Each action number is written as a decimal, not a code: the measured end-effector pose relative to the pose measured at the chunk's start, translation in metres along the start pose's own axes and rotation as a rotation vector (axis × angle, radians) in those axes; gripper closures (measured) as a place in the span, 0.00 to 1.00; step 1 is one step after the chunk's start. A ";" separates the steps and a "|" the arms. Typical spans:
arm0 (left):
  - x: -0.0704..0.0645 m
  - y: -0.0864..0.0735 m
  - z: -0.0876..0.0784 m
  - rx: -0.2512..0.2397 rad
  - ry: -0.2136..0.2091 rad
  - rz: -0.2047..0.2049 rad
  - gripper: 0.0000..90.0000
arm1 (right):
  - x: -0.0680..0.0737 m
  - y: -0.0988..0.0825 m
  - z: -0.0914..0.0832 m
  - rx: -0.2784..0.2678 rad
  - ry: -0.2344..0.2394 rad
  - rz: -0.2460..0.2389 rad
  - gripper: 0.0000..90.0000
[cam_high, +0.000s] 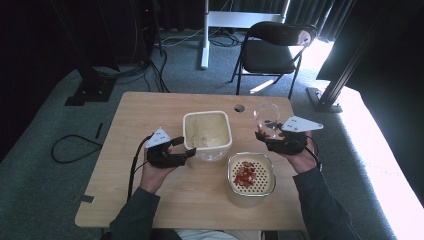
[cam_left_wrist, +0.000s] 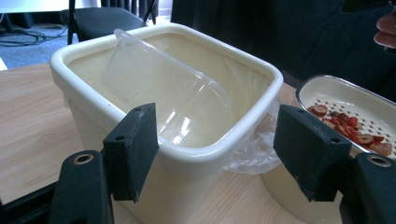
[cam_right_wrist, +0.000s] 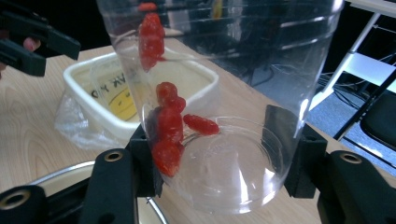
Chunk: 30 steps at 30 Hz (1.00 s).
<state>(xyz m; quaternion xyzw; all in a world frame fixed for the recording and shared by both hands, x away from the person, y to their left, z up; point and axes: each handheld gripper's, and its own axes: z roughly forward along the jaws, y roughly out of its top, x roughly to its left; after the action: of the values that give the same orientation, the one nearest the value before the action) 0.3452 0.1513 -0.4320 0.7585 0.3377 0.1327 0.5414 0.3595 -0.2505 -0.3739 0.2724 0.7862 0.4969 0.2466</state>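
Forearms in dark sleeves come in at the bottom edge of the high view, each hand holding tongs. Left tongs (cam_high: 190, 146) straddle the near corner of the cream square tub (cam_high: 207, 131), jaws spread to either side of its rim, not pressing in the left gripper view. A clear plastic lid (cam_left_wrist: 163, 95) leans inside the tub. Right tongs (cam_high: 266, 134) are closed on a clear plastic cup (cam_high: 267, 118), held off the table right of the tub, red fruit slices (cam_right_wrist: 167, 123) stuck to its inner wall. Strainer bowl (cam_high: 251, 176) with red slices sits near the front edge. Light wood table (cam_high: 145, 107), small hole at its far edge. Grey carpet, black folding chair (cam_high: 276, 47) behind, cables, dark curtains, bright sunlight at right.
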 end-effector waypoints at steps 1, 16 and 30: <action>0.000 0.000 0.000 -0.002 0.000 0.001 0.35 | 0.000 0.001 0.001 0.000 0.003 0.003 0.48; 0.001 -0.001 -0.001 -0.005 -0.004 -0.002 0.35 | -0.004 0.017 0.034 -0.001 0.102 0.068 0.47; 0.002 -0.002 -0.003 -0.007 0.002 -0.009 0.35 | 0.004 0.043 0.079 0.046 0.183 0.034 0.46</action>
<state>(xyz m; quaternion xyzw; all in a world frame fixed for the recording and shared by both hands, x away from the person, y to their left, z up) 0.3441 0.1554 -0.4325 0.7550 0.3411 0.1321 0.5442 0.4160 -0.1814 -0.3655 0.2448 0.8119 0.5056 0.1589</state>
